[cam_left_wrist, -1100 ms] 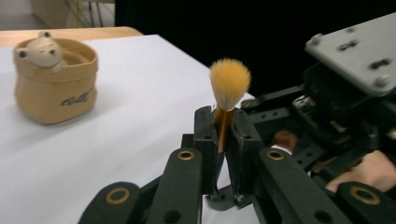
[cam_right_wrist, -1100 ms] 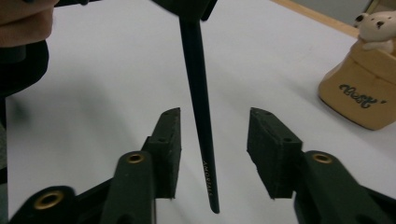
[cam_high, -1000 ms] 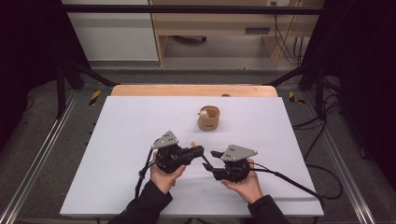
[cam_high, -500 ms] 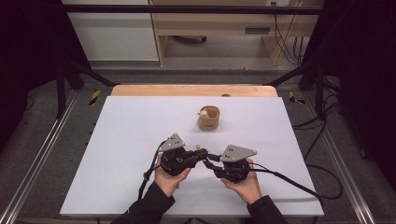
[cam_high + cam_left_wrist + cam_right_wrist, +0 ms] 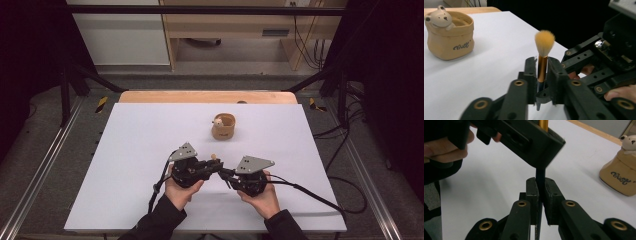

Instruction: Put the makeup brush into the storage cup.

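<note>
A makeup brush [image 5: 544, 42] with a tan tuft, gold ferrule and dark handle stands upright between both grippers near the front middle of the white table [image 5: 135, 150]. My left gripper [image 5: 542, 72] holds the ferrule; its jaws have just been opening slightly, and the pads still hug the ferrule. My right gripper [image 5: 541, 195] has just been closing and is now shut on the dark handle [image 5: 540, 176] below. In the high view the left gripper [image 5: 214, 162] and right gripper [image 5: 223, 172] meet tip to tip under the brush [image 5: 214, 157].
A tan pot [image 5: 223, 127] with a small bear figure on its rim stands behind the grippers, apart from them; it also appears in the left gripper view as the pot [image 5: 449, 35]. A wooden strip [image 5: 207, 96] runs along the table's far edge.
The left gripper has swung toward the right one, bringing the brush to it. The right gripper's jaws have closed on the handle. Both hands stay in place.
</note>
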`<act>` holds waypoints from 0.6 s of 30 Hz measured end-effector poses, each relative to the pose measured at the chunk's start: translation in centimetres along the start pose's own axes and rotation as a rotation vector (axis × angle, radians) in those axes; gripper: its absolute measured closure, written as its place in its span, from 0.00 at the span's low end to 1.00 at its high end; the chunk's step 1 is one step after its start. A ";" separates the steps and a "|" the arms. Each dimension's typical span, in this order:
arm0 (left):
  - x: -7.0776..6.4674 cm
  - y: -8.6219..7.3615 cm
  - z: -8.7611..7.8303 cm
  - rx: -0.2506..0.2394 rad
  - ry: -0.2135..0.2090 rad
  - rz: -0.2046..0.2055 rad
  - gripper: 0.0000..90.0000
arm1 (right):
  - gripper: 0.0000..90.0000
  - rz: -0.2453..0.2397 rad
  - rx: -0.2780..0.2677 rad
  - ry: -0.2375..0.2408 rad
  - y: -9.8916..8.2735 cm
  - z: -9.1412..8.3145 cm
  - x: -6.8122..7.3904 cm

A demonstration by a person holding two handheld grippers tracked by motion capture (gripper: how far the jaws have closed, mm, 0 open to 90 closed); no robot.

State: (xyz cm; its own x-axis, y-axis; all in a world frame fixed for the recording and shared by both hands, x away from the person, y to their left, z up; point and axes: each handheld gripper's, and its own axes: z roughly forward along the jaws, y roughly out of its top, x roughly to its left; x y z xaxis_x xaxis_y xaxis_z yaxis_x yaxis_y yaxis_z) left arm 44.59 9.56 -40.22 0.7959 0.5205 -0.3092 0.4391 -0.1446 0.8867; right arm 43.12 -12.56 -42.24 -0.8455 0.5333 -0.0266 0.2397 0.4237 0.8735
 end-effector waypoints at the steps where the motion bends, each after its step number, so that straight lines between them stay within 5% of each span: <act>1: 0.1 0.1 -0.2 -0.003 0.006 0.002 0.80 | 0.93 0.000 0.002 -0.003 0.0 0.0 -0.1; 8: 0.8 0.5 -2.1 -0.025 0.047 0.024 0.64 | 0.93 0.035 0.030 -0.065 -0.2 -0.5 -1.0; 18: 1.7 1.3 -4.6 -0.007 0.119 0.104 0.42 | 0.92 0.068 -0.015 -0.131 0.5 -2.6 -2.7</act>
State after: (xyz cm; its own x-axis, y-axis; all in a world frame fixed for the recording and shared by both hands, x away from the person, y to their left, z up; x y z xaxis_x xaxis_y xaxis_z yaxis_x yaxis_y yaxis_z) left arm 44.64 14.16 -38.01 0.7817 0.5994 -0.1725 0.3530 -0.1972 0.9146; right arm 44.33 -15.68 -40.47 -0.7579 0.6517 -0.0294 0.2866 0.3731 0.8824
